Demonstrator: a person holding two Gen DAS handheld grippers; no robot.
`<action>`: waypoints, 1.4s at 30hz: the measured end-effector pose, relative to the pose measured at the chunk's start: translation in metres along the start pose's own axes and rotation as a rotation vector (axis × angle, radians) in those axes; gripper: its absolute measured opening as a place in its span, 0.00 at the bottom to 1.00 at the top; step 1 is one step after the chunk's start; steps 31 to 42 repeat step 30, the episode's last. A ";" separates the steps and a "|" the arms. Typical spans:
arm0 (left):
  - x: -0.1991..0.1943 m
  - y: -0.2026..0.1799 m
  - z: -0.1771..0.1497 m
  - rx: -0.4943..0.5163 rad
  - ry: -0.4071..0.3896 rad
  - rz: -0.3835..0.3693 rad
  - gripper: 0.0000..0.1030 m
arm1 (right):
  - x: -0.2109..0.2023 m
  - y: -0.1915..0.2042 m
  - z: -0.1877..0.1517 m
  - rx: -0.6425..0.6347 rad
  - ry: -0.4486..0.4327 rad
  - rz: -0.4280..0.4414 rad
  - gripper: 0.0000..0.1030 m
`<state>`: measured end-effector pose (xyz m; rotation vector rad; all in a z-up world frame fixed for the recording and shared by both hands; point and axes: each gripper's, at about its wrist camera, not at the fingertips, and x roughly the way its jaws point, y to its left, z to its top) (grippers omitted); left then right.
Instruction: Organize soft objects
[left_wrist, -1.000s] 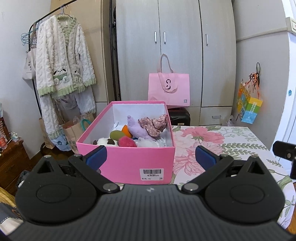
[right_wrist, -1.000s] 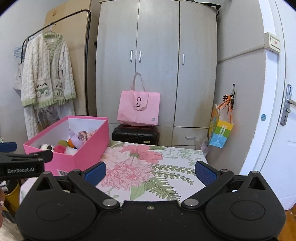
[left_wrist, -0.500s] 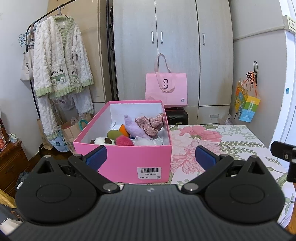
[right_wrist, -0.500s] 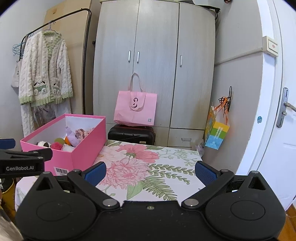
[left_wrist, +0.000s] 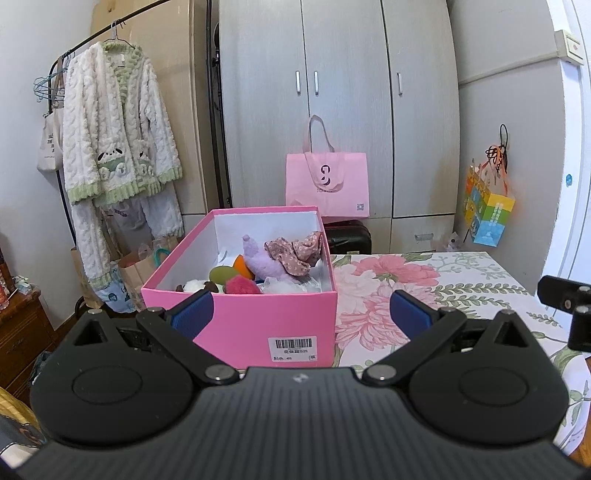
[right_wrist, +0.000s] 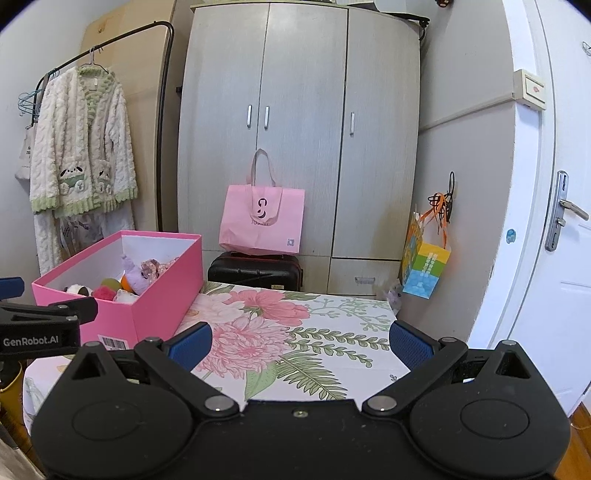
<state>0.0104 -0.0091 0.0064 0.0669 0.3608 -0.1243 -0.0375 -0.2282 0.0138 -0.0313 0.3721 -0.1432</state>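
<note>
Pink box (left_wrist: 240, 321) standing open on the floral-covered counter (right_wrist: 295, 332), holding the soft objects: a purple plush (left_wrist: 264, 262), a floral fabric piece (left_wrist: 295, 253), a green ball (left_wrist: 221, 274), and a pink pom-pom (left_wrist: 242, 285). Left gripper (left_wrist: 301, 308), fingers spread wide and empty, faces the box's labelled front. Right gripper (right_wrist: 299, 341), fingers likewise wide and empty, is held above bare counter to the right of the box.

Left hand-held gripper (left_wrist: 301, 310) and right hand-held gripper (right_wrist: 300, 341) are level, jaws spread wide (nothing between them).
</note>
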 end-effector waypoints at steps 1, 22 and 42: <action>-0.001 0.000 -0.001 0.000 0.000 0.000 1.00 | 0.000 -0.001 0.000 0.006 -0.003 0.000 1.00; -0.008 0.001 0.005 0.006 -0.004 -0.014 1.00 | 0.004 -0.001 -0.001 0.019 0.000 -0.011 1.00; -0.009 0.002 0.005 0.008 -0.002 -0.007 1.00 | 0.006 -0.002 -0.002 0.019 0.004 -0.015 1.00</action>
